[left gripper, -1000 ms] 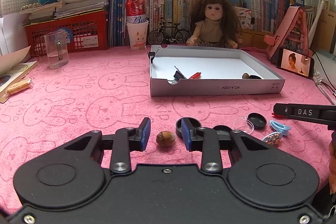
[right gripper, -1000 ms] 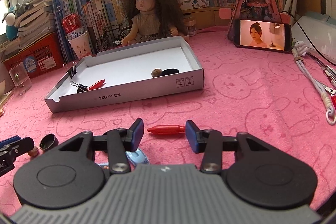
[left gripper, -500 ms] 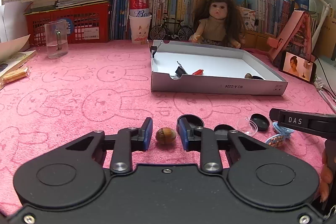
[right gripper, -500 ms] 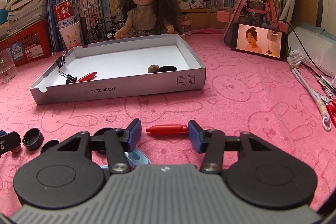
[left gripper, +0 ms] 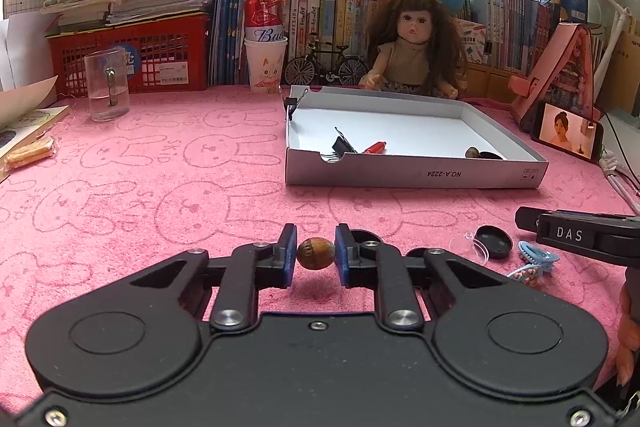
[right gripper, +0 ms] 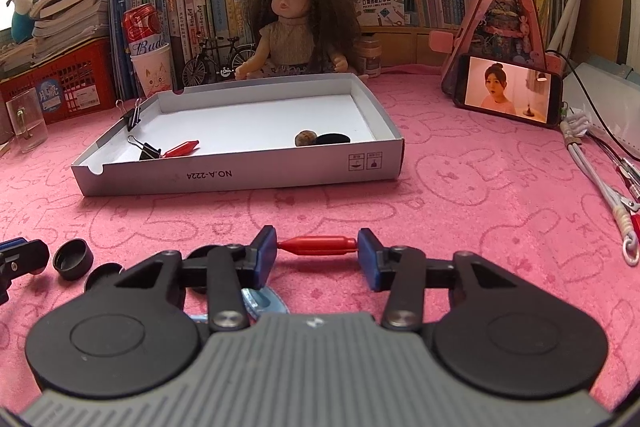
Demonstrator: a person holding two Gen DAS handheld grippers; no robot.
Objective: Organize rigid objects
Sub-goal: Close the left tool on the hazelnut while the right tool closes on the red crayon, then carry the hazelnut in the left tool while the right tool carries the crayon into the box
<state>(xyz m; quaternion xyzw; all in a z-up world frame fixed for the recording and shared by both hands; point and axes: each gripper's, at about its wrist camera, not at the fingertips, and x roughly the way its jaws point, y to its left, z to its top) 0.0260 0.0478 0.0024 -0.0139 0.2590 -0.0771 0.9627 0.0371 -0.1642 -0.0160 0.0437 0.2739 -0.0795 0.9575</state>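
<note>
My left gripper (left gripper: pixel 316 254) pinches the brown nut (left gripper: pixel 315 253) just above the pink cloth (left gripper: pixel 160 187); it's round, could squirt out. My right gripper (right gripper: pixel 317 246), jaws just closing, clamps the red clip (right gripper: pixel 318 245) end-to-end; it may pivot before reaching the white box (right gripper: pixel 240 175).
</note>
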